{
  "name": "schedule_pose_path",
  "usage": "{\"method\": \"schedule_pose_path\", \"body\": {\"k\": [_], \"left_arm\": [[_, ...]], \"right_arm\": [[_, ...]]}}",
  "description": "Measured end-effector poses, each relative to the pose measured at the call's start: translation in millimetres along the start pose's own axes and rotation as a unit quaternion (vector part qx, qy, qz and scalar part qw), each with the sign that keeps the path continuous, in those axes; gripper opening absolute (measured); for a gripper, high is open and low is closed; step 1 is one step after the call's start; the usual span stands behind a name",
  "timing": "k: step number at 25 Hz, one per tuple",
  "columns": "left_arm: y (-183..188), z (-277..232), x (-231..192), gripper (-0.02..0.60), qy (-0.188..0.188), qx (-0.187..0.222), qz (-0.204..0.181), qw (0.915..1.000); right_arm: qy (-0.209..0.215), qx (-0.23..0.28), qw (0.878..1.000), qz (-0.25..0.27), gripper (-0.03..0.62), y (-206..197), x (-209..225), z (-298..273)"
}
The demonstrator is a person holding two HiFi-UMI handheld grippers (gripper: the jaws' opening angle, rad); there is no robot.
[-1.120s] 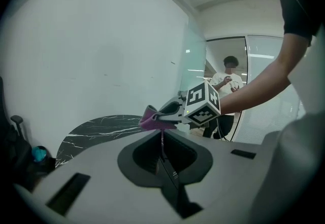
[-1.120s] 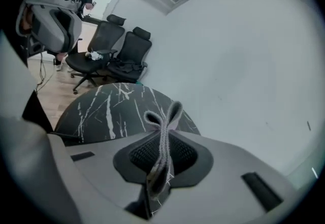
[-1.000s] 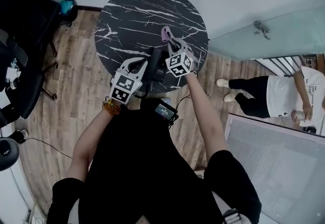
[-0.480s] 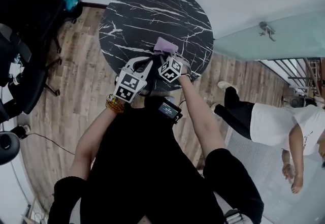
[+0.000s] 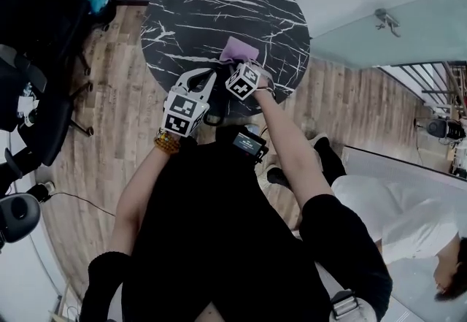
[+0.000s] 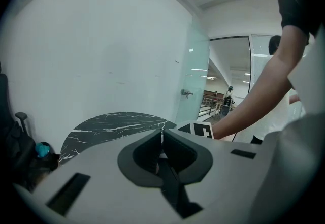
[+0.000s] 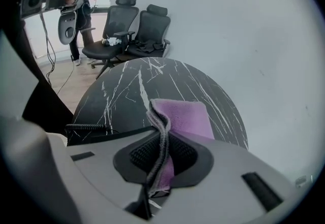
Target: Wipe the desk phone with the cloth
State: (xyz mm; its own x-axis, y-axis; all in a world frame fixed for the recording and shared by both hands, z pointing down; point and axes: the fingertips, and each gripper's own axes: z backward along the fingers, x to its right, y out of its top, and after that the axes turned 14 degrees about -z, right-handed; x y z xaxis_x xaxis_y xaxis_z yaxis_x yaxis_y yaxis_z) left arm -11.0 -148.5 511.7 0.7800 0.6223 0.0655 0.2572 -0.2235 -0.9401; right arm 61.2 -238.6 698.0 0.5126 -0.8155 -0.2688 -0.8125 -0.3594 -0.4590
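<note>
Jaws of our right gripper (image 7: 162, 139) clamp the cloth (image 7: 187, 116); our left gripper (image 6: 161, 140) has its jaws pressed together, empty. Only the cord (image 7: 84, 127) shows, low and left of the right jaws. We judge the phone lies hidden beneath them, at the near edge of the table (image 7: 127, 83).

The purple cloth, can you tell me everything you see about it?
The cloth is soft purple and fuzzy like a towel, with a thicker, greyish stitched edge. That wavy, bunched edge is pinched between the shut jaws of the right gripper. The rest spreads out flat ahead of the jaws over the round black table with white veins. It seems to lie on the tabletop, though that isn't certain. Nothing else touches it.
</note>
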Motion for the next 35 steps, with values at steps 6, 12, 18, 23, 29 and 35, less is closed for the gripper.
{"method": "schedule_pose_path", "body": {"k": [6, 12, 18, 23, 29, 35], "left_arm": [[-5.8, 0.7, -2.9, 0.023, 0.001, -0.002, -0.001, 1.0000], [-5.6, -1.8, 1.1, 0.023, -0.009, -0.004, -0.004, 0.9999], [-4.9, -1.7, 1.9, 0.023, -0.015, -0.002, -0.008, 0.9999], [-7.4, -0.1, 1.1, 0.023, -0.017, -0.004, -0.009, 0.9998], [-11.0, 2.8, 4.0, 0.023, -0.022, -0.007, -0.011, 0.9997], [-13.5, 4.5, 4.4, 0.021, -0.024, -0.009, -0.013, 0.9996]], "right_arm": [[0.007, -0.002, 1.000, -0.031, 0.057, -1.0, 0.0, -2.9], [0.025, -0.012, 0.999, -0.029, 0.058, -5.8, -8.6, -2.4], [0.032, -0.017, 0.999, -0.034, 0.058, -10.1, -18.6, -0.6], [0.037, -0.017, 0.998, -0.038, 0.057, -16.5, -30.0, -1.5], [0.036, -0.017, 0.998, -0.041, 0.057, -24.6, -42.2, -2.3], [0.050, -0.027, 0.998, -0.038, 0.057, -30.4, -57.8, -2.9]]}}
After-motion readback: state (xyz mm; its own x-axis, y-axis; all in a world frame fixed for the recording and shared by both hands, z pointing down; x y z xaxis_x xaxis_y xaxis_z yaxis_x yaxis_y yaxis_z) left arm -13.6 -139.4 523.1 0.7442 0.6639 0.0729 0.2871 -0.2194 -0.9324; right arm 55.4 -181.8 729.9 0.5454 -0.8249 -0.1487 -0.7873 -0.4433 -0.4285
